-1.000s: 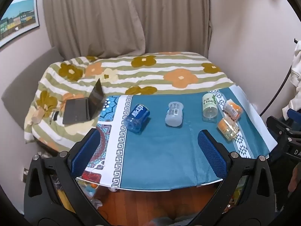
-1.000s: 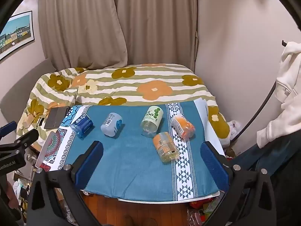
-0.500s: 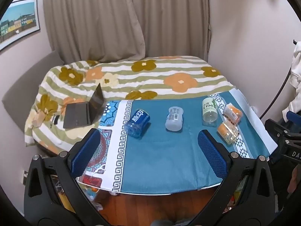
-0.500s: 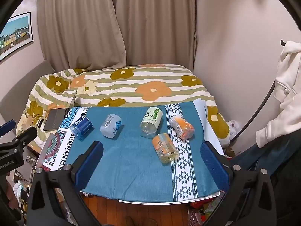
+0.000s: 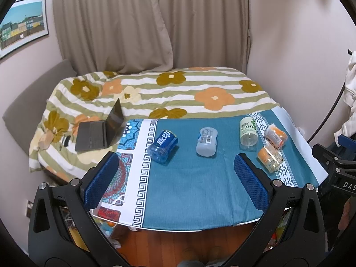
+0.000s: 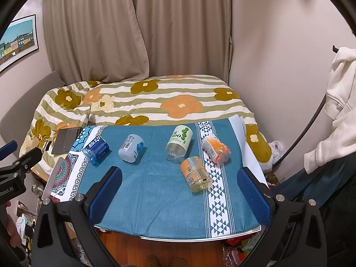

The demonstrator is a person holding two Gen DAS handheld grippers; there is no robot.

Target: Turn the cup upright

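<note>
Several plastic cups lie on their sides on a teal-clothed table point(image 5: 200, 191): a blue one point(image 5: 162, 146), a pale grey one point(image 5: 206, 142), a clear one with a green label point(image 5: 248, 131) and two orange ones point(image 5: 270, 158) point(image 5: 276, 134). In the right wrist view they are the blue cup point(image 6: 96, 149), grey cup point(image 6: 131, 148), green-label cup point(image 6: 179, 141) and orange cups point(image 6: 195, 173) point(image 6: 215, 148). My left gripper point(image 5: 175, 171) and right gripper point(image 6: 179, 189) are open and empty, held back above the table's near edge.
A flowered bed point(image 5: 169, 93) lies behind the table with an open laptop point(image 5: 100, 129) on it. Curtains point(image 6: 138, 29) hang at the back. A white garment point(image 6: 340, 102) hangs at the right. Wooden floor point(image 5: 178, 244) shows below the table edge.
Both grippers have drawn back and up a little from the table, so the cups look slightly farther away. The cups have not moved.
</note>
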